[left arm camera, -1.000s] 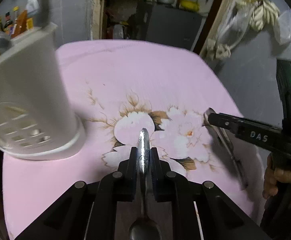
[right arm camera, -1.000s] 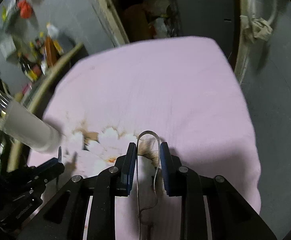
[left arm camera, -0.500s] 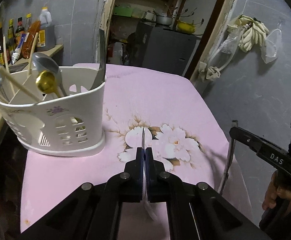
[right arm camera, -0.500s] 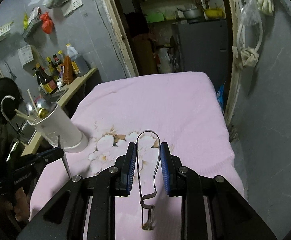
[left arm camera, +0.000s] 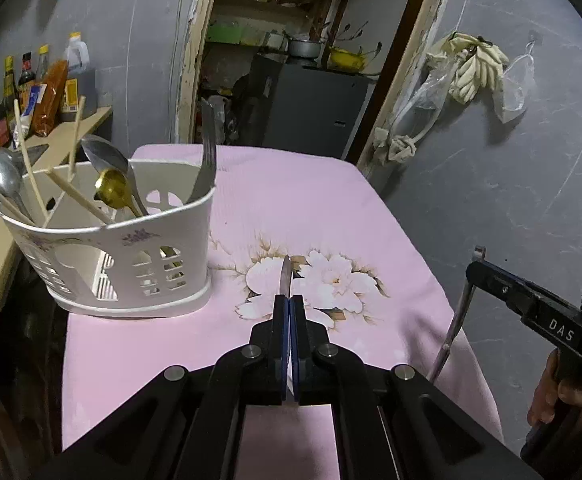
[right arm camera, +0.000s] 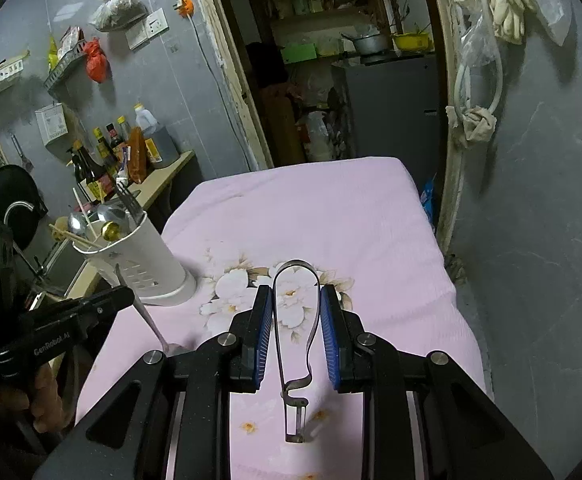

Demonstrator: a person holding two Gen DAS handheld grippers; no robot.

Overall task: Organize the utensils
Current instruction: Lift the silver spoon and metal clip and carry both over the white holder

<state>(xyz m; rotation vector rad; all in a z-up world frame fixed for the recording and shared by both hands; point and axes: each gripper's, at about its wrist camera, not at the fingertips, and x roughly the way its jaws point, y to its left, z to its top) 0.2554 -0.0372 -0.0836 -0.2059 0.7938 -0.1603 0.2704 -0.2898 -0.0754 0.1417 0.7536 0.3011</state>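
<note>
Utensil caddy (left arm camera: 131, 256), white and perforated, at far left on the pink floral cloth (left arm camera: 311, 208) of the counter; it already stands chopsticks, spoons, a gold spoon (left arm camera: 111, 190) and a fork (left arm camera: 207, 160) upright. I judge the step in hand to be the carry: both loads are lifted clear of the cloth, neither yet over the caddy.

Centre: my left hand-held gripper (left arm camera: 289, 308) has its jaws closed right together on a thin steel spoon (right arm camera: 147, 316). From its own camera only the handle edge shows, poking out ahead of the pads; the right wrist view shows the bowl end hanging down toward the cloth. The caddy lies near, to the left of and beyond this gripper.

Right: my right hand-held gripper (right arm camera: 296, 320) stands partly open, its blue pads bearing on the two arms of a pair of steel tongs (right arm camera: 295, 320), whose looped spring end points forward and whose tips hang below. It is farther from the caddy, with the left hand-held gripper between.

Next move, as I judge it: swing the spoon left over the caddy rim, tip it bowl-down into a free gap among the handles, then open; the tongs follow. Risk: crowded handles may deflect the spoon.
</note>
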